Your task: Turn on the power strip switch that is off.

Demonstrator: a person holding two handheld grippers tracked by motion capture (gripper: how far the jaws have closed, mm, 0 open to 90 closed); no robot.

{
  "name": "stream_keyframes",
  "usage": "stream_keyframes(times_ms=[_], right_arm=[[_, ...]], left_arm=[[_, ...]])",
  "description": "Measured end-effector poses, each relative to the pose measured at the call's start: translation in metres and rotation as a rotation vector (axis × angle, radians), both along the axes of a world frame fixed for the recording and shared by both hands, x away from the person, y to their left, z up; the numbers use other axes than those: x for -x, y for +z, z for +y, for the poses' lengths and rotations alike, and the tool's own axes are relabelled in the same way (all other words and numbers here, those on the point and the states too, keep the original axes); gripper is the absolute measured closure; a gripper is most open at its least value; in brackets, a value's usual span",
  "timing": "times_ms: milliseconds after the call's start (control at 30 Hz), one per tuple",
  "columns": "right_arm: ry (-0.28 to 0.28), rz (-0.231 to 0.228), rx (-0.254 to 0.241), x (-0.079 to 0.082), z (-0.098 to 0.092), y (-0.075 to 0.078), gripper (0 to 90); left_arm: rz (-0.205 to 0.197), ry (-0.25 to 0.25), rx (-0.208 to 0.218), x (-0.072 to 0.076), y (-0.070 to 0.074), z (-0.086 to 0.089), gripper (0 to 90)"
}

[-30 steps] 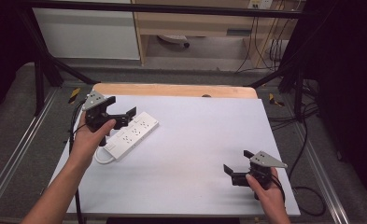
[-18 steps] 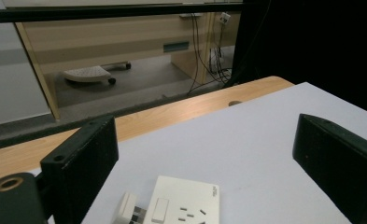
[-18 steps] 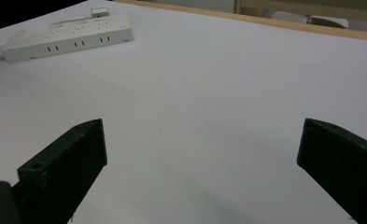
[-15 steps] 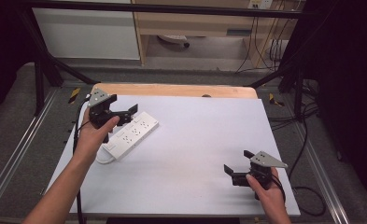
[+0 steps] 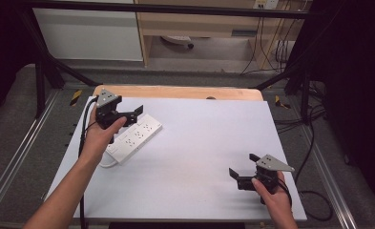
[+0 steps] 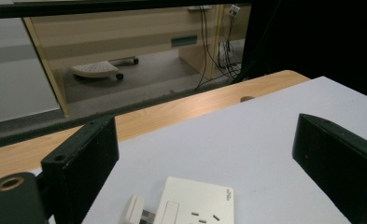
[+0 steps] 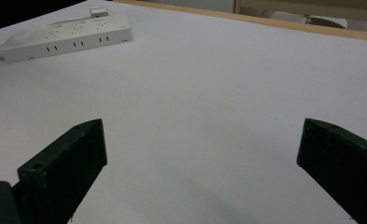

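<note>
A white power strip [image 5: 135, 137] lies at an angle on the left part of the white tabletop [image 5: 199, 143]. My left gripper [image 5: 130, 114] hovers open just over the strip's far end, nothing between its jaws. In the left gripper view, the strip's end with its switch [image 6: 195, 205] lies below and between the wide-apart jaws of that gripper [image 6: 204, 140]. My right gripper [image 5: 242, 166] is held open low over the near right of the table, far from the strip. In the right gripper view the power strip [image 7: 64, 31] lies at the top left, beyond the open gripper [image 7: 202, 128].
The strip's white cord [image 5: 106, 164] loops off its near end toward the left edge. A wooden table edge [image 5: 175, 91] runs along the far side. Beyond it are a wheeled base [image 5: 175, 42] on the floor and hanging cables [image 5: 280, 47]. Black frame posts [image 5: 44, 71] flank the table.
My left gripper has drifted slightly right, staying over the far end of the power strip. The right gripper has not moved.
</note>
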State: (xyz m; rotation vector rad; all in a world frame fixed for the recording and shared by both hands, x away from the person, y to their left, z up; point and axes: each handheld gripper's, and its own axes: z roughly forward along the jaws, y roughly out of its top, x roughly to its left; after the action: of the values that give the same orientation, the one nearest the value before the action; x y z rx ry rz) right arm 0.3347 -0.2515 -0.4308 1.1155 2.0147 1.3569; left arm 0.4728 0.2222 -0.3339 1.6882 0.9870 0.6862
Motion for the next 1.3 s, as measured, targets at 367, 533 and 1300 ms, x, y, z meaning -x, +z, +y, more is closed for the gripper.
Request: stream_keyframes(times_ms=[367,533,1300], right_arm=[[-0.002,0.005,-0.002,0.000,0.000,0.000,2.0],[-0.001,0.004,-0.003,0.000,0.000,0.000,2.0],[0.001,0.004,-0.009,0.000,-0.002,0.000,2.0]], left_arm=[[0.020,0.010,0.002,-0.009,-0.007,0.000,7.4],[0.036,0.022,-0.005,-0.015,-0.012,0.000,7.5],[0.100,0.060,-0.043,-0.041,-0.040,-0.005,8.0]])
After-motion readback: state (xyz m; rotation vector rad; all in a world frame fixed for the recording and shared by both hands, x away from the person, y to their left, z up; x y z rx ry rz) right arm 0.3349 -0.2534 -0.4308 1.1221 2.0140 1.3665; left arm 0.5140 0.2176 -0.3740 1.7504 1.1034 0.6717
